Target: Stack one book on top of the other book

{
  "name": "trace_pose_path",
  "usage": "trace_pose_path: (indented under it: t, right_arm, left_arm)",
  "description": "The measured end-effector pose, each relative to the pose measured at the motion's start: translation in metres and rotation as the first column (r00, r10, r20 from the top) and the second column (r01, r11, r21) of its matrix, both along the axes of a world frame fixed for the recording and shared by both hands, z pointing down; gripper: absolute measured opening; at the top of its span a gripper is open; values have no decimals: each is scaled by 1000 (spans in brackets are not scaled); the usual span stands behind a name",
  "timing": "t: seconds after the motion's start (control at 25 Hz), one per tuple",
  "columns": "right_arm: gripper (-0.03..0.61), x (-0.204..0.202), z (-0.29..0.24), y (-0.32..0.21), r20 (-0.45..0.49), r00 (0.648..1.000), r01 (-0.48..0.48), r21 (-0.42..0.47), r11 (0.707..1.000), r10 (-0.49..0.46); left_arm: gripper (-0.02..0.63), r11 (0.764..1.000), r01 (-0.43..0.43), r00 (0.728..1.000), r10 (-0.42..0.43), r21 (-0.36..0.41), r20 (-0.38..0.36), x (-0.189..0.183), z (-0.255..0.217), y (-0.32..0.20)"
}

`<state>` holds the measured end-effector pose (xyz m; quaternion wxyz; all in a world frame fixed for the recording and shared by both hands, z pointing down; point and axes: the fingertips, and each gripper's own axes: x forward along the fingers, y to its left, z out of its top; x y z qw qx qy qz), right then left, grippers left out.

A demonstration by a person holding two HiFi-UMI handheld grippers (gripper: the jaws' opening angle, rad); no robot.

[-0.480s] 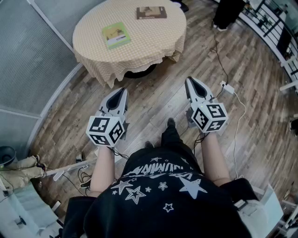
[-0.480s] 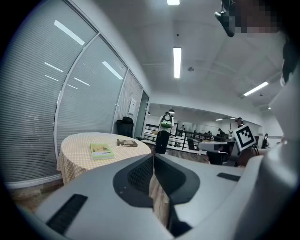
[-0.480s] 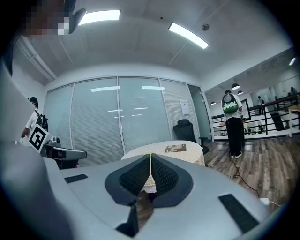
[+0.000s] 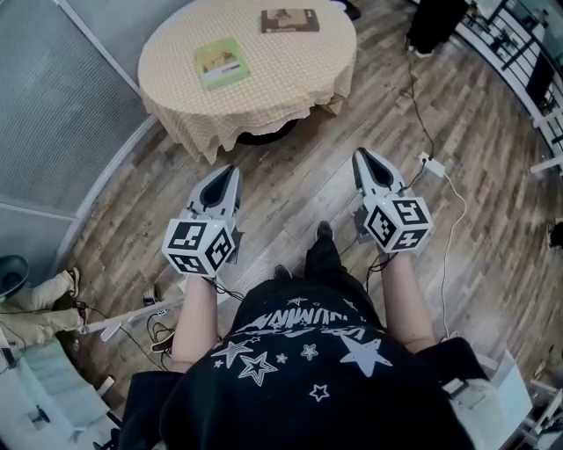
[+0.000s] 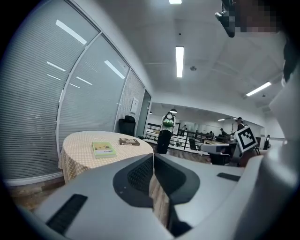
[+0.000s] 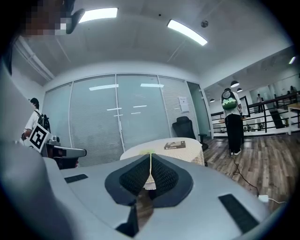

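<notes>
A green book (image 4: 221,64) lies on the left part of a round table (image 4: 290,79) with a checked cloth. A brown book (image 4: 288,20) lies apart from it near the table's far edge. Both books also show in the left gripper view, the green book (image 5: 103,149) nearer than the brown book (image 5: 129,141). In the right gripper view the brown book (image 6: 175,145) shows on the table. My left gripper (image 4: 230,170) and right gripper (image 4: 361,156) hang over the wooden floor, short of the table. Both are shut and hold nothing.
A glass partition with blinds (image 4: 53,105) curves along the left. A white power strip and cable (image 4: 431,165) lie on the floor at the right. A person in dark trousers (image 5: 166,133) stands beyond the table. A dark chair (image 6: 184,126) stands behind it.
The view has shifted slightly to the right; both grippers keep their place before the table. A person's foot at the lower left has moved.
</notes>
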<state>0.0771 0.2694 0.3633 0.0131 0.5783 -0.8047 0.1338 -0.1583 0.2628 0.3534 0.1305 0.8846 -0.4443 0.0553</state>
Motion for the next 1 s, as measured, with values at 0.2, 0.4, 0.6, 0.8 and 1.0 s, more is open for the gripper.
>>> trace_pose_path:
  t: [0.2, 0.4, 0.6, 0.8, 1.0]
  right_arm:
    - [31, 9, 2, -9, -14, 1000, -17, 2, 1000, 17]
    - [32, 34, 2, -26, 66, 997, -43, 14, 999, 42]
    - [33, 65, -4, -58, 133, 988, -91, 42, 995, 85]
    - [34, 89, -2, -101, 138, 988, -76, 51, 996, 68]
    - [34, 109, 1, -142, 156, 987, -36, 50, 998, 27]
  left_arm:
    - [15, 1000, -2, 1000, 2, -19, -3, 8, 9, -12]
    - [15, 1000, -6, 1000, 6, -15, 6, 24, 10, -28]
    - [15, 1000, -17, 999, 17, 3, 49, 47, 8, -49]
    - [15, 1000, 15, 998, -15, 10, 68, 67, 6, -80]
    - [15, 998, 56, 992, -58, 27, 114, 86, 5, -116]
